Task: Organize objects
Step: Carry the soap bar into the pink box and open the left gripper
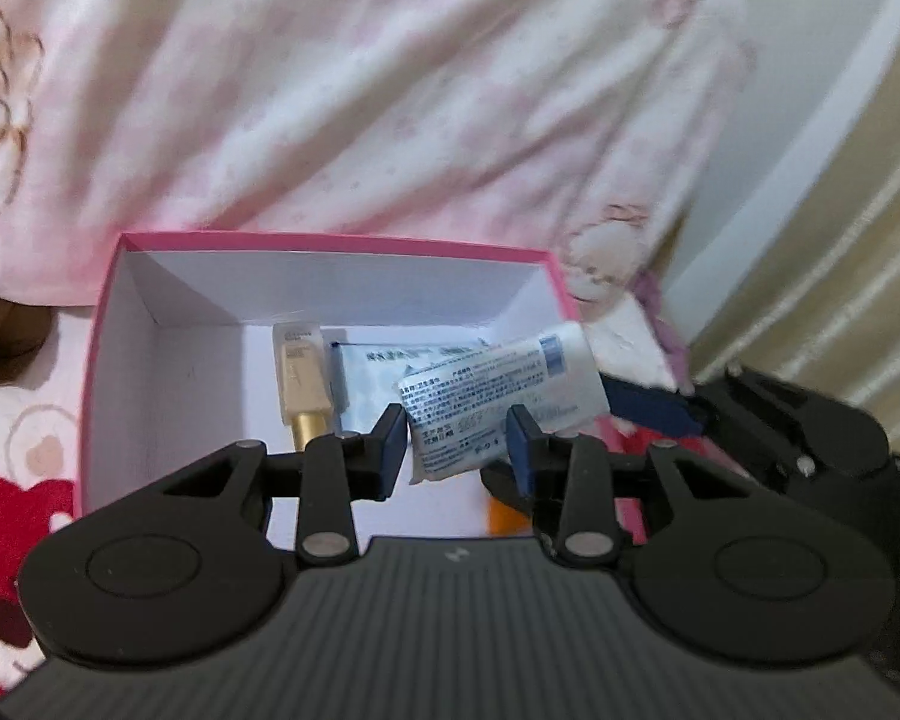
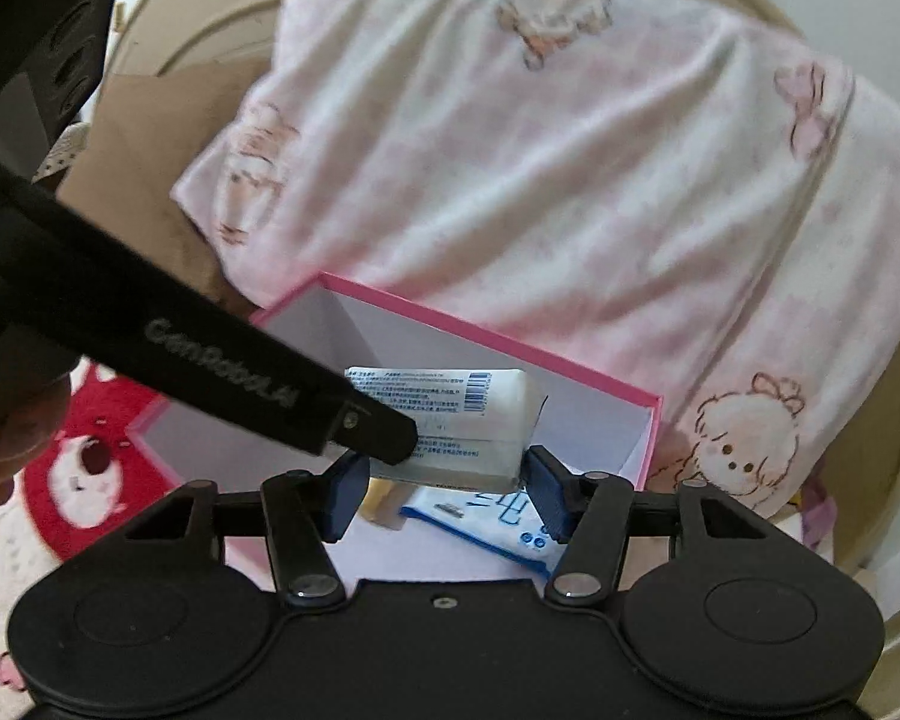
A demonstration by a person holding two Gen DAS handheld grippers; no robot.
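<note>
The left gripper (image 1: pixel 456 450) points steeply downward, jaws nearly closed, pads clamping a white packet (image 1: pixel 498 396). The left hand (image 2: pixel 6 438) grips its handle at 9 o'clock in the right wrist view. The right gripper (image 2: pixel 447 480) straddles the same packet from 3 o'clock, jaws partly apart; pad contact is unconfirmed.

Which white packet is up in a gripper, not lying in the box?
The barcoded packet, in the left gripper; the blue-edged packet lies flat on the box floor.

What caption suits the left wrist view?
Left gripper holds a white packet over the pink box.
</note>
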